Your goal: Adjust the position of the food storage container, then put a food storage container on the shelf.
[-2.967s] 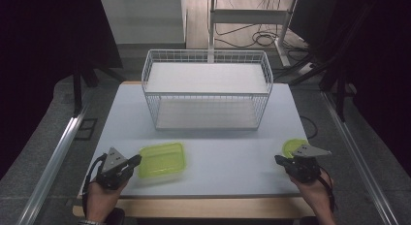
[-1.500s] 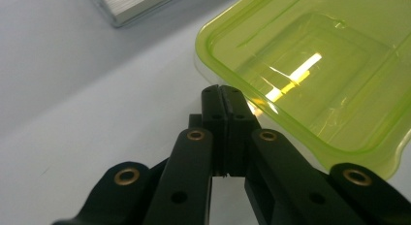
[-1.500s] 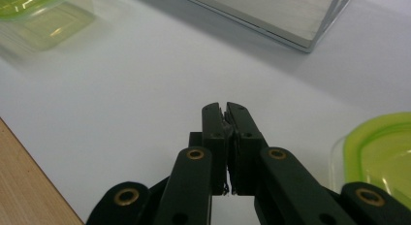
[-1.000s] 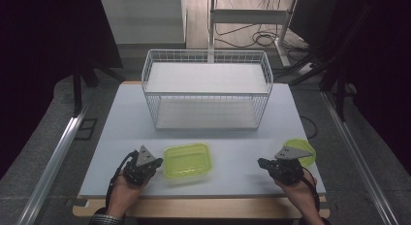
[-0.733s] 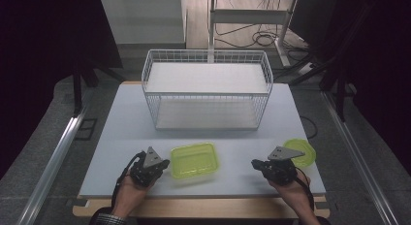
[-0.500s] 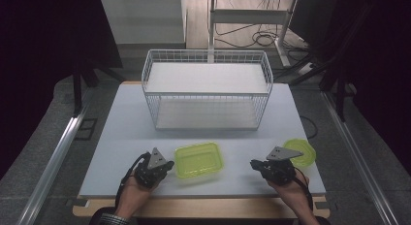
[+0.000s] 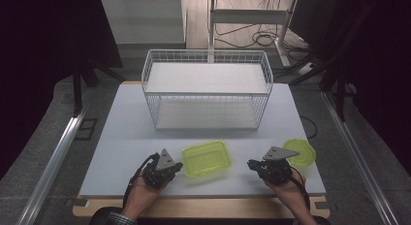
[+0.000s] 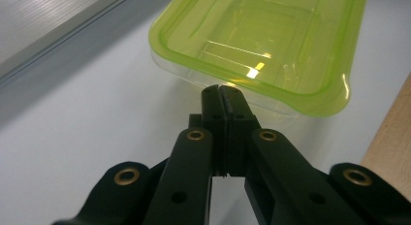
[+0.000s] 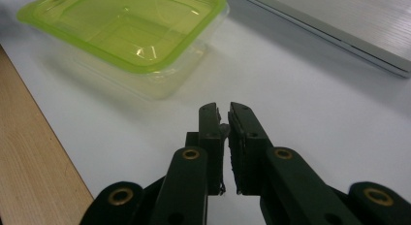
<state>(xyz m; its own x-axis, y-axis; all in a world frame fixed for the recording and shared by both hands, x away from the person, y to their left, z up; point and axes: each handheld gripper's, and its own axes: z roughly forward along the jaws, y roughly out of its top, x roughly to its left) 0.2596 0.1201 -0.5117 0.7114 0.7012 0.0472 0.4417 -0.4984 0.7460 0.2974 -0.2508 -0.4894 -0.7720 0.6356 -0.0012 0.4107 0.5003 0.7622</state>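
Green-tinted plastic container (image 7: pixel 206 158) sits near-centre on the worktop (image 7: pixel 121 133), left gripper (image 7: pixel 175 166) pressed together, tips at its left wall. Right gripper (image 7: pixel 252 164), almost pressed together, waits apart. A hard nudge could tip the light container.

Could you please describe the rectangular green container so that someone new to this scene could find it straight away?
Start at the white wire basket at the far middle of the table. In front of it, near the table's front edge, lies the container, just right of the left gripper. It is rectangular, open and translucent yellow-green, whereas the round green lid lies behind the right gripper.
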